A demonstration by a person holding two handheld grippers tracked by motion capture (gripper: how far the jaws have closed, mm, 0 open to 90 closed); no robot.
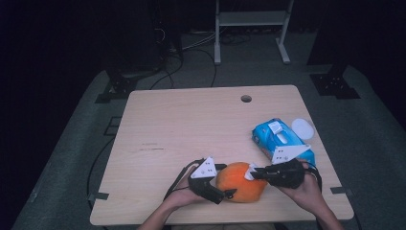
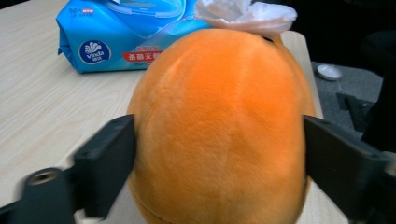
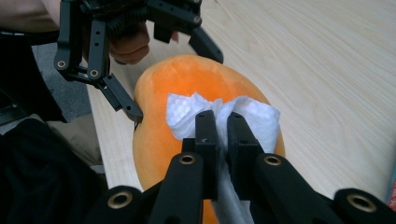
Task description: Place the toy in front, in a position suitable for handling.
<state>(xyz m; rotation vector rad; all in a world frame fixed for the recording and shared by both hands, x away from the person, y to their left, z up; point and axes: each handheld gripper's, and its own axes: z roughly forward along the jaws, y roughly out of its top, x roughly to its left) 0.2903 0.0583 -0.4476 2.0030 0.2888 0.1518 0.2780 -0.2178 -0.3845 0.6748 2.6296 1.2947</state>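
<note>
right gripper (image 3: 223, 122) pinching crumpled white tissue (image 3: 224, 114) against round orange plush toy (image 3: 187, 88) near wooden table (image 3: 327, 70) edge; left gripper (image 3: 177, 72) straddling toy.

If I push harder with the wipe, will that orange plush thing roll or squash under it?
The orange plush looks rounded and egg-like, so it would probably roll or rock on the table if nothing steadies it. Its fuzzy fabric suggests it is soft and light, likely to dent under the wipe. The left gripper brackets its sides, which should limit rolling.
</note>
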